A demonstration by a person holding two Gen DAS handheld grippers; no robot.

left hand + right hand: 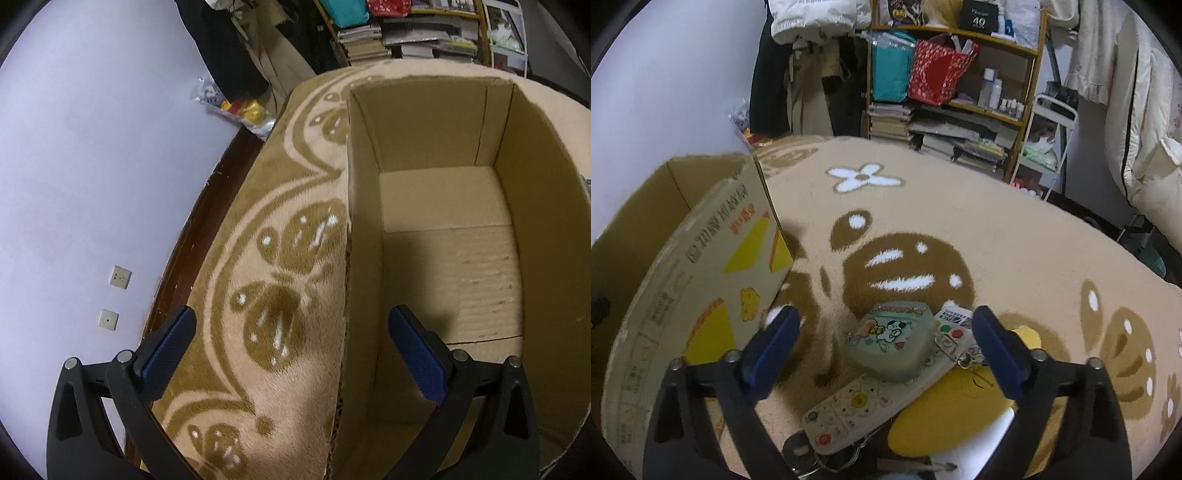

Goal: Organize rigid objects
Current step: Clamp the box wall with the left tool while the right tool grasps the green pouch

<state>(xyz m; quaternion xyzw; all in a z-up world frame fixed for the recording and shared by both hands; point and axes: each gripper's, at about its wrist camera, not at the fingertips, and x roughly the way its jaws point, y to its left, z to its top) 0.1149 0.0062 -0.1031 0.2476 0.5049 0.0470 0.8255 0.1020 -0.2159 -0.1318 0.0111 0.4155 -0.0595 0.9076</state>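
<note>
An open cardboard box [443, 221] stands empty on the patterned rug; its printed outer side [701, 280] shows at the left in the right wrist view. My left gripper [291, 339] is open and empty, straddling the box's left wall. My right gripper [886, 343] is open above a pile on the rug: a green cartoon-printed case [890, 343] lies on a white remote control [857, 402], beside a yellow round object [953, 406]. Keys and a key ring [827, 458] lie at the bottom edge.
The beige and brown rug [997, 229] covers the surface. A wooden shelf [960, 92] with books, bags and bottles stands behind. A lilac wall [92, 166] with sockets is on the left. Bedding hangs at the right [1145, 147].
</note>
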